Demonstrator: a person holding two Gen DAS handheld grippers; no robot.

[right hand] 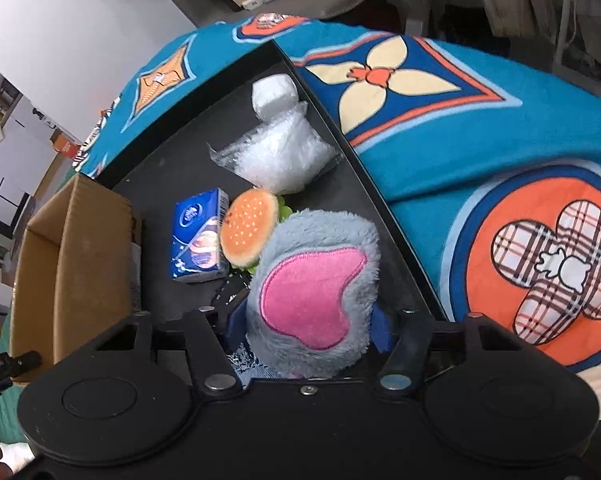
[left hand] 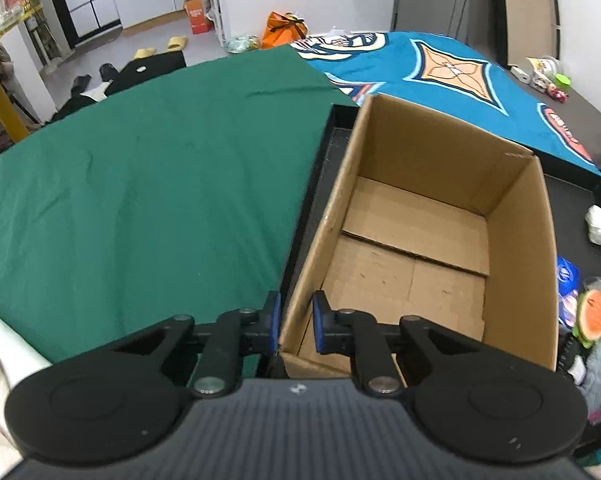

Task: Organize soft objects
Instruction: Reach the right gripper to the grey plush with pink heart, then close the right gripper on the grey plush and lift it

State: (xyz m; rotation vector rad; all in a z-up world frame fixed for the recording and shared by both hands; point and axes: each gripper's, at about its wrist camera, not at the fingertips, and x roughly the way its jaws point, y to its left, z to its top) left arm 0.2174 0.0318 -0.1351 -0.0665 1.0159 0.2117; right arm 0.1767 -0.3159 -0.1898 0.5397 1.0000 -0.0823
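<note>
- While right gripper (right hand: 306,320) pinches the grey plush toy (right hand: 316,280) w/ pink patch, toy sits over near end of black tray (right hand: 380,216).
- Left gripper (left hand: 296,322): fingers apart, straddling near-left wall of empty cardboard box (left hand: 516,248), not touching it.
- Burger plush (right hand: 248,228), tissue pack (right hand: 198,240) lie just beyond toy; bubble wrap (right hand: 276,152) farther.

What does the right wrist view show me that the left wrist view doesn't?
Only the right wrist view shows the right gripper closed around the grey plush with a pink patch, plus the bubble wrap behind it. Only the left wrist view shows the left gripper straddling the cardboard box's near-left wall, the box's bare floor and the green cloth. Both show the cardboard box, the burger toy, the tissue pack and the black tray.
</note>
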